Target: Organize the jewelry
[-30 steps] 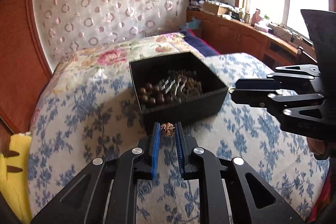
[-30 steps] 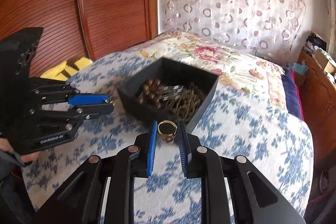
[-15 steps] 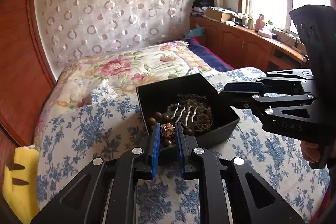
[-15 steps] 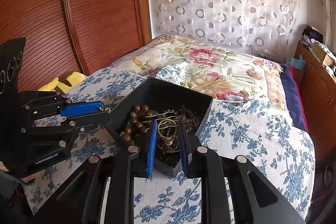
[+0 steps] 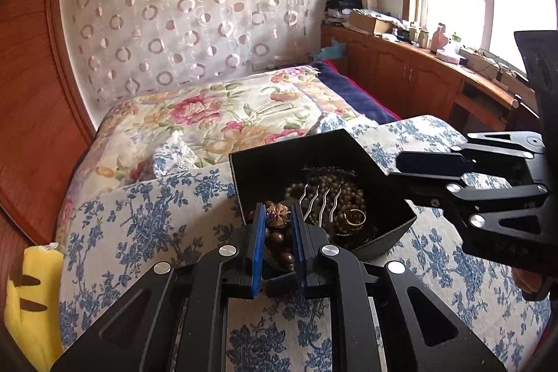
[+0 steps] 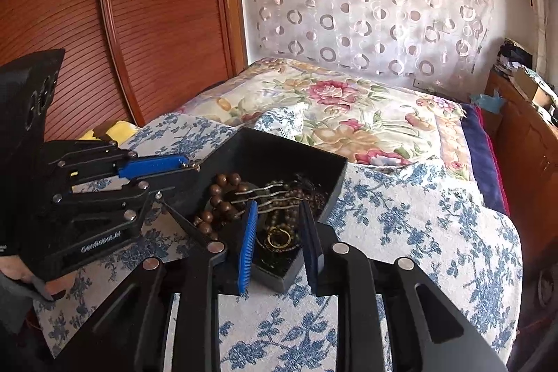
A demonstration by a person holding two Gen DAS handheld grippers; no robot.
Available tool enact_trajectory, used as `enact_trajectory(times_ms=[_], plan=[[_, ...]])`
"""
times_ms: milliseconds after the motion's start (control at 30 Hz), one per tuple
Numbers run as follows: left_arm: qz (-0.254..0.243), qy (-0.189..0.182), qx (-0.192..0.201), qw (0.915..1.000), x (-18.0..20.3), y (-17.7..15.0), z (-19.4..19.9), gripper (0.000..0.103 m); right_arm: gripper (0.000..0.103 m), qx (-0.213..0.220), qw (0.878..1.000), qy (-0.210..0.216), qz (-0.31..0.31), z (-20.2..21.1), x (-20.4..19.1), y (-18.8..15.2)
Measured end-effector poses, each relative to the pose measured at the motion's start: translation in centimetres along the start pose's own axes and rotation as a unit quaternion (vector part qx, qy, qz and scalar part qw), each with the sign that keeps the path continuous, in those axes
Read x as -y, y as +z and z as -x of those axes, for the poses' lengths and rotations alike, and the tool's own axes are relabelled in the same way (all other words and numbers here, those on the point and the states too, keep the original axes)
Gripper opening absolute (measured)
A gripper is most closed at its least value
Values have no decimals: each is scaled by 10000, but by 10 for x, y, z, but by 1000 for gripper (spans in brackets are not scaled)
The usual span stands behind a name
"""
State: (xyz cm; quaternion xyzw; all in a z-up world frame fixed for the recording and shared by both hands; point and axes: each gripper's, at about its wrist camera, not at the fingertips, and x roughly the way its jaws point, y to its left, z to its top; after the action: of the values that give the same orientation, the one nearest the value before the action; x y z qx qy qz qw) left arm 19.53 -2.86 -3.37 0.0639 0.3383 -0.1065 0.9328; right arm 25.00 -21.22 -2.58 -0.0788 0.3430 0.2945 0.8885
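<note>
A black box (image 5: 352, 145) (image 6: 334, 176) sits on the blue-flowered bedspread, holding brown bead strings (image 6: 219, 194), silver wavy hairpins (image 5: 322, 201) and dark bead chains. My left gripper (image 5: 278, 215) is shut on a gold flower-shaped ring (image 5: 278, 214), held over the box's near-left edge. My right gripper (image 6: 278, 215) is open over the box's near corner. A gold ring (image 6: 279, 237) (image 5: 355, 217) lies loose in the box below and between its fingers. Each gripper shows in the other's view, the right one (image 5: 432, 162) and the left one (image 6: 153, 162).
The bed has a blue-flowered cover (image 6: 418, 218) and a pink floral quilt (image 5: 223, 114) behind. A yellow soft toy (image 5: 31, 298) lies at the left edge. Wooden wardrobe doors (image 6: 157, 23) stand left, a wooden cabinet (image 5: 418, 82) with clutter under the window right.
Both grippers have moved forward over the box. My right gripper has opened and the gold ring has dropped into the box. My left gripper still holds the flower ring.
</note>
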Motion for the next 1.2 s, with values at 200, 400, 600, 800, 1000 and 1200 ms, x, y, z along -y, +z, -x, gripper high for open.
enact_trajectory(times_ms=[200,400,600,800,1000,1200], plan=[[-21,6,25,10000,4,3,-2,14,27,19,10000,-54,-44,7,7,-11],[28,13,69,10000,6,3,0,34,27,80,9998,-100,-140,17,13,-21],[107,48,200,9997,5,-9,19,52,31,283,9990,-198,-280,35,12,-29],[133,170,467,9987,8,-26,48,73,38,593,9964,-268,-548,60,7,-37],[138,391,696,9967,10,-37,79,92,70,908,9919,-539,-699,87,-5,-46],[372,542,721,9952,8,-47,99,95,101,1183,9850,-894,-885,109,-12,-63]])
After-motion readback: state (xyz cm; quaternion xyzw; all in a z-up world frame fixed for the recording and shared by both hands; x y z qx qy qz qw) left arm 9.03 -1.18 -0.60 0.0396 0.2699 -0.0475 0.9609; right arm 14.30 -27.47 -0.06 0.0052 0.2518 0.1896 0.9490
